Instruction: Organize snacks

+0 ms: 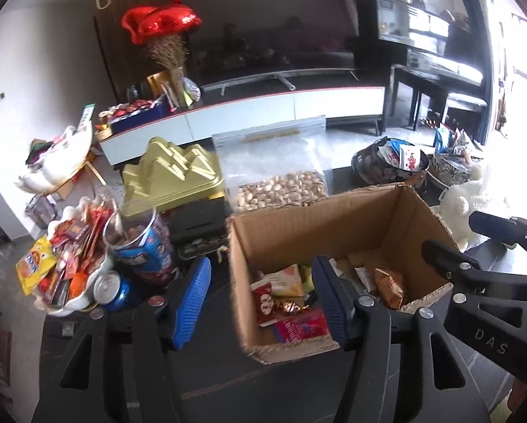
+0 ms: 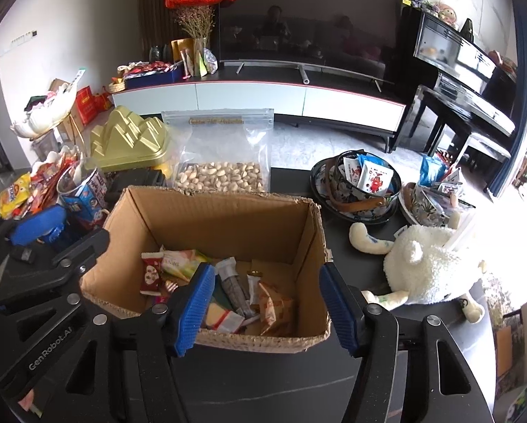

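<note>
An open cardboard box (image 1: 298, 218) (image 2: 210, 218) stands on the dark table with several wrapped snacks lying in it. Among them are a red wrapper (image 1: 263, 299), a gold candy (image 1: 288, 306), an orange packet (image 2: 274, 308) and a dark bar (image 2: 235, 289). My left gripper (image 1: 260, 299) hangs open over the box's near left corner, one finger outside the wall, nothing gripped. My right gripper (image 2: 265, 308) stands open over the near edge, with no snack between its blue pads. Each gripper shows at the side of the other's view.
Left of the box are a white bowl (image 1: 66, 308) heaped with snack packets, a blue can (image 1: 112, 290), a clear tub (image 1: 140, 243) and a gold box (image 1: 172, 176). A pistachio bag (image 2: 221, 176) stands behind. Floral bowls (image 2: 362, 208) and a plush sheep (image 2: 422, 264) lie to the right.
</note>
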`<state>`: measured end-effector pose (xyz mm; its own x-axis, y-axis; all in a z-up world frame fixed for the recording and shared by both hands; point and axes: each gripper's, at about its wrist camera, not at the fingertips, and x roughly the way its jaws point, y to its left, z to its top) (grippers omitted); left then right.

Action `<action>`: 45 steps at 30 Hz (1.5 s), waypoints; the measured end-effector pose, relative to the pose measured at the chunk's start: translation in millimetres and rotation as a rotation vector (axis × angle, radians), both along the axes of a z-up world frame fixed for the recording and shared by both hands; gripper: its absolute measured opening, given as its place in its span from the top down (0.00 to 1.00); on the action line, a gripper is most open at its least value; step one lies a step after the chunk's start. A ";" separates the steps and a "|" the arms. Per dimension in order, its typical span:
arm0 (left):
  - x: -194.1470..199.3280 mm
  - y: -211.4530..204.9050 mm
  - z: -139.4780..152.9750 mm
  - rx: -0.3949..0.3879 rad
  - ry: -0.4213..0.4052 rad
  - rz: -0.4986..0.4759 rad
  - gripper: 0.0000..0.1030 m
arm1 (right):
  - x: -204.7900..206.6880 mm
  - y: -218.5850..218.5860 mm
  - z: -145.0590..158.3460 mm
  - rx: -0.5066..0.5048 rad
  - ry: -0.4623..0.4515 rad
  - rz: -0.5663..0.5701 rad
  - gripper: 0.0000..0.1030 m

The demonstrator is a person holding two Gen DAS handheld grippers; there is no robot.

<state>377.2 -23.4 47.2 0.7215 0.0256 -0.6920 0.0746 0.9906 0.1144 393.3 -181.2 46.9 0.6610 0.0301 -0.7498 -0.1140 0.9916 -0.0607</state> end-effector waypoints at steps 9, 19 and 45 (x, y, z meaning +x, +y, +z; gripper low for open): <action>-56.9 10.7 16.1 -0.009 -0.084 0.029 0.21 | -52.8 0.2 14.7 0.007 -0.089 -0.001 0.28; -143.8 19.5 32.7 0.024 -0.275 0.062 0.00 | -133.7 -4.3 26.4 0.012 -0.242 -0.023 0.19; -270.4 29.2 30.2 -0.036 -0.367 0.135 0.00 | -267.4 -14.3 34.9 0.088 -0.411 -0.040 0.12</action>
<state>106.7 5.8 77.4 0.9129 0.1182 -0.3908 -0.0966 0.9925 0.0747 125.8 -195.5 81.8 0.9065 0.0505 -0.4191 -0.0592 0.9982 -0.0077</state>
